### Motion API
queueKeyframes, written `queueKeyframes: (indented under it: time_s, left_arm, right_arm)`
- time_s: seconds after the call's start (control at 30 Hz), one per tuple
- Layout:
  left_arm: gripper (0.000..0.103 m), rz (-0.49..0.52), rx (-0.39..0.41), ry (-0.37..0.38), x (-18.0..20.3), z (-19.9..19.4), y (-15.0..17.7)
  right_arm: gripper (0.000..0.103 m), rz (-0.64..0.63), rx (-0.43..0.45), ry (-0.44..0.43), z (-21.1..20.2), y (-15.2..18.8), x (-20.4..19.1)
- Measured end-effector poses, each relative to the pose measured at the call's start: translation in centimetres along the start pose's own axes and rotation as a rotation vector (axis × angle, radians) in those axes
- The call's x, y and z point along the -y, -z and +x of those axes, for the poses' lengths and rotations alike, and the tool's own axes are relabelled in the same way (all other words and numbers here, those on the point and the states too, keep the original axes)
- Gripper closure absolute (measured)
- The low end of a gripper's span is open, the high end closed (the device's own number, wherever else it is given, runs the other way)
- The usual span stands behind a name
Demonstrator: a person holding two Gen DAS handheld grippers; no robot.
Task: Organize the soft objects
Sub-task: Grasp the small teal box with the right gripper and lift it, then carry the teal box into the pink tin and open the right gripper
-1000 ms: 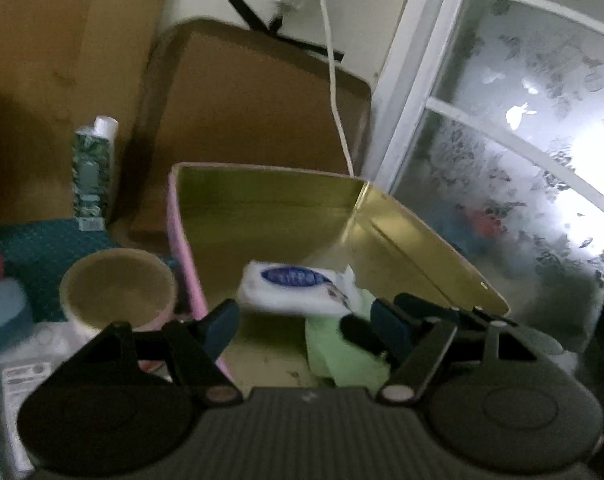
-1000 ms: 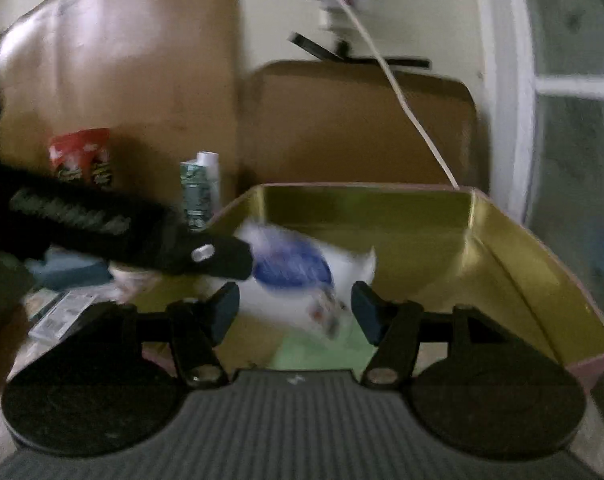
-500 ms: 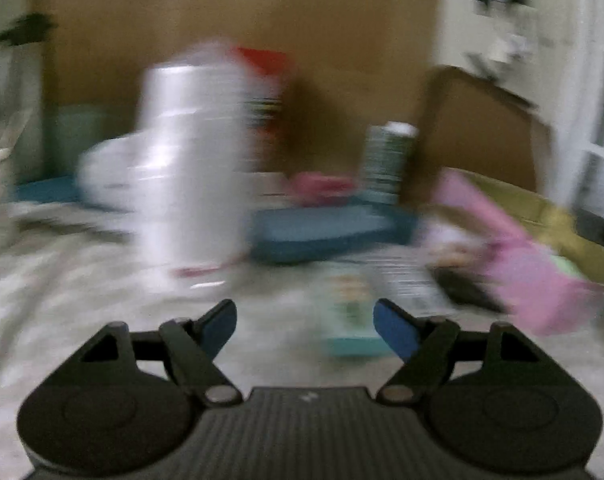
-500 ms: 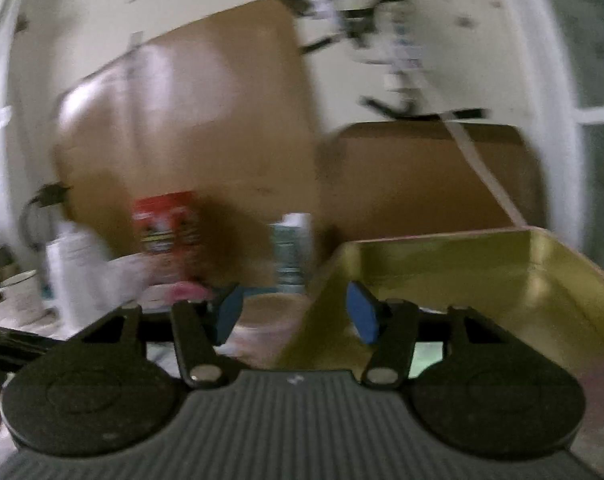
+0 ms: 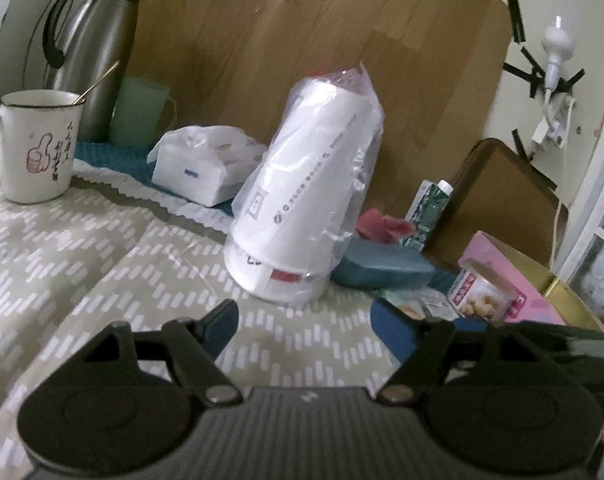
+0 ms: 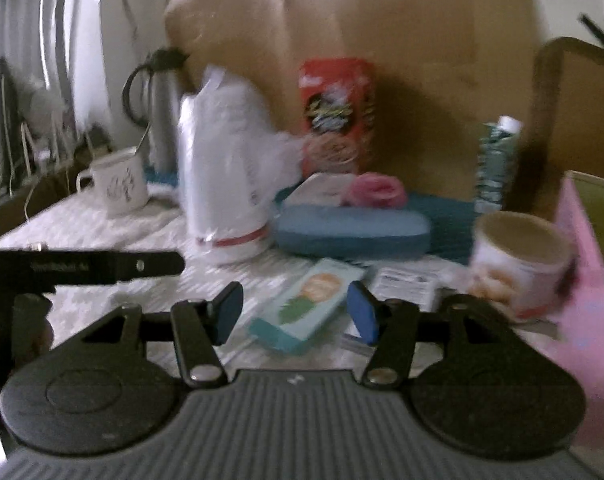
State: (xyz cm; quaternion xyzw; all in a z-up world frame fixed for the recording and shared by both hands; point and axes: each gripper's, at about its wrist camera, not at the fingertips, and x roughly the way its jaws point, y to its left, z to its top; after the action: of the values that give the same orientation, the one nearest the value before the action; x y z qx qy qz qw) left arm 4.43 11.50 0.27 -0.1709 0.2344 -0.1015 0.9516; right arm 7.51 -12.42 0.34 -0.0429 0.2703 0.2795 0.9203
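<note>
Left tool (image 5: 304, 326): released, empty; bagged paper cup stack (image 5: 302, 216) at 12 o'clock. Right tool (image 6: 291, 314): released, empty; teal packet (image 6: 308, 304) between its fingers, on table (image 5: 81, 264).

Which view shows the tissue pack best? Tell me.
The left wrist view: the tissue pack is sharp and unobstructed on the teal mat. In the right wrist view it is hidden behind the bagged cup stack.

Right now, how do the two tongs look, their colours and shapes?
Both the left tongs and right tongs have blue pads on black linkage arms with silver pivot screws, two round black discs and a ribbed grey body. No cables or sleeves show.
</note>
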Motion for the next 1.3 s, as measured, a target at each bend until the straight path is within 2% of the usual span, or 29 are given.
queueKeyframes:
  time_s: [0.13, 0.23, 0.27, 0.33, 0.43, 0.5, 0.6, 0.67, 0.73, 0.93, 1.03, 1.1, 1.17, 1.2, 1.23, 1.3]
  left_arm:
    - [0.026, 0.02, 0.016, 0.015, 0.3, -0.1, 0.2]
    - [0.025, 0.016, 0.024, 0.03, 0.2, -0.3, 0.2]
    - [0.025, 0.011, 0.024, 0.035, 0.1, -0.3, 0.2]
    - [0.025, -0.003, 0.024, 0.043, -0.1, -0.4, 0.1]
    - [0.025, -0.028, 0.018, 0.05, -0.5, -0.3, 0.0]
    - [0.025, -0.042, 0.011, 0.051, -0.6, -0.3, 0.0]
    - [0.025, -0.048, -0.012, 0.057, -0.7, 0.0, 0.0]
    - [0.026, -0.046, -0.036, 0.057, -0.7, 0.4, -0.1]
    - [0.026, -0.042, -0.062, 0.059, -0.6, 0.8, -0.1]
    - [0.025, -0.074, -0.164, 0.084, -0.3, 0.6, 0.1]
    - [0.026, -0.127, -0.267, 0.162, 0.9, -0.8, 0.9]
    - [0.029, -0.114, -0.335, 0.161, 2.2, -1.3, 1.3]
    - [0.029, -0.143, -0.381, 0.178, 3.0, -1.5, 1.8]
    - [0.031, -0.175, -0.411, 0.199, 3.3, -1.3, 1.9]
    - [0.04, -0.2, -0.433, 0.214, 3.6, -1.1, 2.1]
    - [0.049, -0.207, -0.452, 0.201, 4.5, -0.7, 2.4]
  right_arm:
    - [0.04, 0.019, -0.093, 0.057, 2.6, 0.5, -0.4]
    - [0.039, 0.06, -0.092, 0.073, 3.3, 0.4, -0.1]
    - [0.04, 0.064, -0.091, 0.077, 3.4, 0.4, -0.1]
    - [0.048, 0.049, -0.086, 0.074, 3.3, 0.5, -0.3]
    - [0.055, 0.026, -0.092, 0.028, 2.6, 1.0, -0.8]
    - [0.056, 0.005, -0.091, -0.02, 1.5, 1.6, -1.3]
    - [0.056, -0.061, -0.095, -0.135, -0.8, 3.0, -2.6]
    - [0.057, -0.09, -0.108, -0.195, -2.4, 4.1, -3.5]
    - [0.057, -0.076, -0.108, -0.218, -3.7, 5.1, -4.1]
    - [0.058, 0.115, -0.077, -0.243, -5.1, 6.2, -3.3]
    - [0.058, 0.161, -0.063, -0.246, -5.5, 6.6, -2.9]
    - [0.059, 0.184, -0.059, -0.258, -5.9, 6.7, -2.5]
    - [0.059, 0.214, -0.057, -0.276, -6.0, 6.9, -2.0]
    - [0.059, 0.23, -0.057, -0.285, -6.0, 6.9, -1.8]
    - [0.059, 0.245, -0.057, -0.294, -6.0, 7.0, -1.5]
    - [0.059, 0.272, -0.056, -0.312, -6.3, 7.2, -1.1]
